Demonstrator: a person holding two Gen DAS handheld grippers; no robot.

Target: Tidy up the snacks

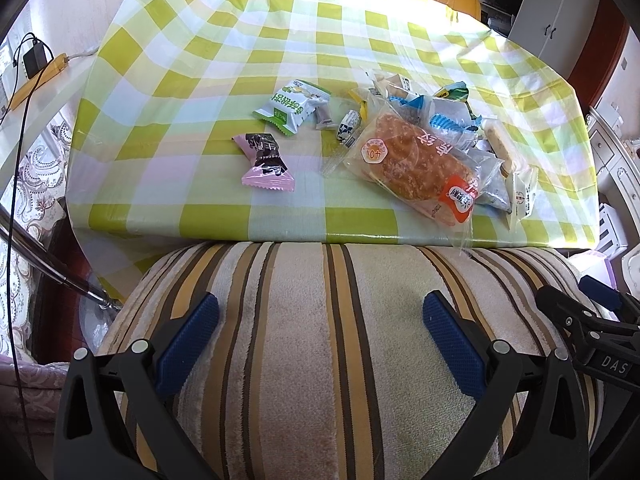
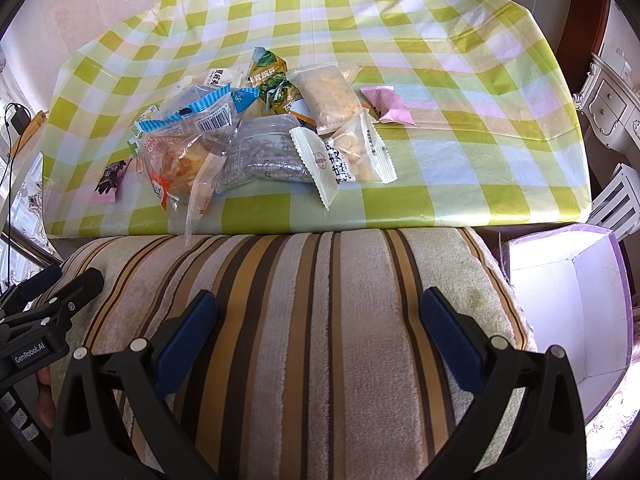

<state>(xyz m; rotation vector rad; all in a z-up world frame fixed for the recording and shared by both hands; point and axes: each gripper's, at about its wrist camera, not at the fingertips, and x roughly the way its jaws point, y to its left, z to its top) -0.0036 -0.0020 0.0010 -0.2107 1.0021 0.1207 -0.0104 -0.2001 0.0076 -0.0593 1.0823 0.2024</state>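
A pile of wrapped snacks lies on the green-checked table [image 1: 280, 60], with a bread bun pack [image 1: 416, 164] on top. A pink packet [image 1: 266, 162] and a green-white packet [image 1: 292, 106] lie apart to its left. In the right wrist view the pile [image 2: 248, 136] holds a clear biscuit pack [image 2: 330, 98], a white cracker pack [image 2: 352, 156] and a pink packet [image 2: 386, 106] at its right. My left gripper [image 1: 320, 336] and right gripper [image 2: 318, 332] are both open and empty, hovering over a striped cushion, short of the table.
The striped cushion [image 1: 320, 340] fills the foreground below the table's near edge. An open white and purple box [image 2: 568, 304] stands at the right of the cushion. A metal pole [image 1: 52, 268] and cables are at the left. White drawers [image 2: 608, 100] stand at the right.
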